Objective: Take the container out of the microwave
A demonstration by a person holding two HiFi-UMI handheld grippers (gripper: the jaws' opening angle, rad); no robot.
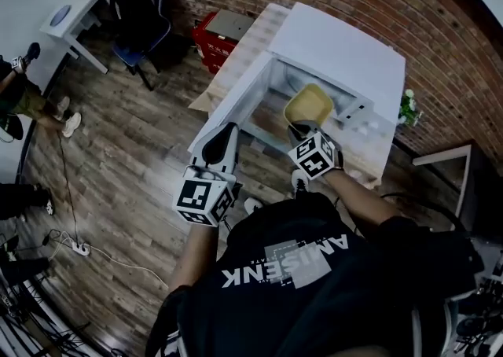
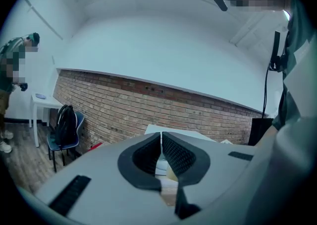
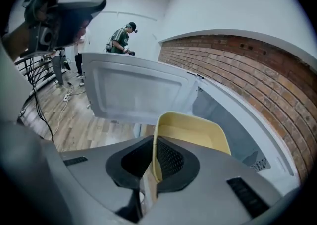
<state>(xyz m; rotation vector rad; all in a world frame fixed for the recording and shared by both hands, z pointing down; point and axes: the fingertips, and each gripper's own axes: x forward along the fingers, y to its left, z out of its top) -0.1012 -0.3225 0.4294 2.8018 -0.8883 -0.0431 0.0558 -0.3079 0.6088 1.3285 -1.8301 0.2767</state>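
Head view: yellow container [image 1: 308,106], empty, at the mouth of the microwave [image 1: 346,49], right hand-held gripper [image 1: 302,130] on its near rim. Door [image 1: 236,100] is open w/ its edge out past the table [image 1: 240,53] edge. Left hand-held gripper [image 1: 225,131] is by the door.

Left gripper view: left hand-held gripper [image 2: 161,137] jaws pressed together, nothing btwn.

Right gripper view: right hand-held gripper [image 3: 154,149] jaws pinch the container [image 3: 193,132] wall. Door [image 3: 133,90] is left, cavity [image 3: 233,120] right. Container's underside is hidden.
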